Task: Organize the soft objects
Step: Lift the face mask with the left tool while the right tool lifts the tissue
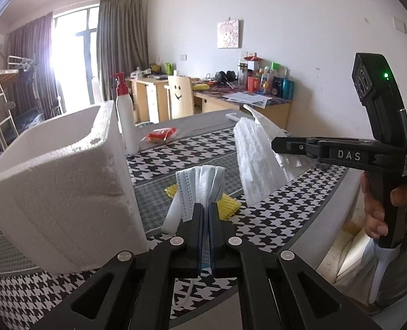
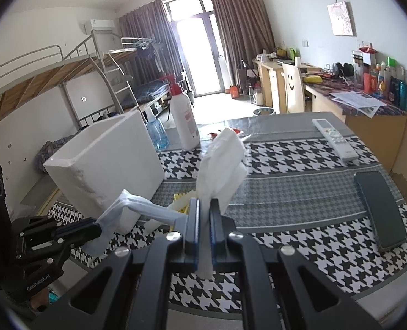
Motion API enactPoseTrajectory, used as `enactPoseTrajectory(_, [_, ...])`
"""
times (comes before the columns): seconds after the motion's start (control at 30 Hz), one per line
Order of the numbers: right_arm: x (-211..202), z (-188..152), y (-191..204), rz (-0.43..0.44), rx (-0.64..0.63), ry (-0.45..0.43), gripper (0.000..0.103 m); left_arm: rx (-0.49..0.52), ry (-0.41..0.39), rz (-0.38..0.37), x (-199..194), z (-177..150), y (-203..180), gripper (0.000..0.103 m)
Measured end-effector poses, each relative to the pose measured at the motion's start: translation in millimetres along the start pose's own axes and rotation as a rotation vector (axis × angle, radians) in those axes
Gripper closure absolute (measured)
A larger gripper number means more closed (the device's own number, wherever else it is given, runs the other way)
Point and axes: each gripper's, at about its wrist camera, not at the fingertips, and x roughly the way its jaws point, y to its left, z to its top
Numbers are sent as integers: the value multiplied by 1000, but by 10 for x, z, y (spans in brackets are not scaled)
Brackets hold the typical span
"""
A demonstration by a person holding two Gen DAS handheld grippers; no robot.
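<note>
My left gripper [image 1: 205,209] is shut on a folded light-blue face mask [image 1: 200,188], which sticks up above the fingertips over the houndstooth tablecloth [image 1: 272,225]. In the right wrist view the same gripper [image 2: 95,227] sits low on the left with the mask [image 2: 121,209] in its jaws. My right gripper [image 2: 205,206] is shut on a white tissue pack [image 2: 221,162] held off the table. The left wrist view shows this gripper [image 1: 277,144] from the side, a hand on its handle, with the pack [image 1: 254,159] hanging from it. A white foam box [image 1: 66,178] stands open-topped to the left.
A yellow ribbed item [image 1: 229,205] lies on the cloth under the mask. Behind the foam box [image 2: 107,159] stand a white pump bottle [image 2: 184,121] and a blue spray bottle [image 2: 155,132]. A remote [image 2: 335,139] and a dark phone [image 2: 379,209] lie on the right. A red packet [image 1: 161,134] lies further back.
</note>
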Motion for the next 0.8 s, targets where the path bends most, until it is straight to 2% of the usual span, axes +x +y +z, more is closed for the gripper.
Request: enactPoseTrajectory(0.8, [-360, 292, 88, 3, -43, -130, 94, 11, -132, 38, -279, 502, 13, 99])
